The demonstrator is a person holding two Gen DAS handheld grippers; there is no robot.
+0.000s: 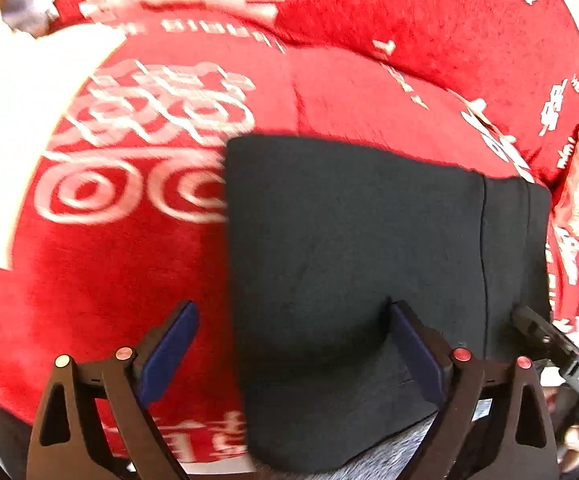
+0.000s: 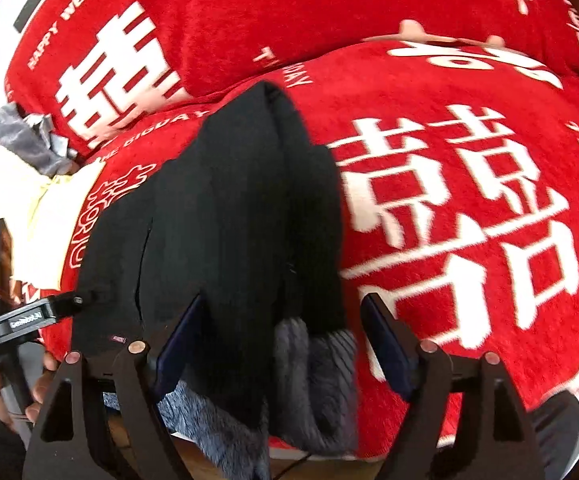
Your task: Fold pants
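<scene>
The black pants (image 1: 361,248) lie folded into a compact block on the red blanket (image 1: 121,264), with grey fleece lining showing at the near edge. My left gripper (image 1: 293,332) is open, its fingers spread over the pants' left near corner, nothing held. In the right wrist view the pants (image 2: 241,208) run away from me, grey lining (image 2: 317,384) at the near end. My right gripper (image 2: 285,332) is open, straddling the pants' near end without gripping. The other gripper's tip (image 2: 65,304) touches the pants' left edge.
The red blanket with white characters (image 2: 469,208) covers the surface and a bulge behind. Yellow and grey clothes (image 2: 29,168) lie at the left. A white surface (image 1: 17,120) shows at the far left. The near table edge is just under the grippers.
</scene>
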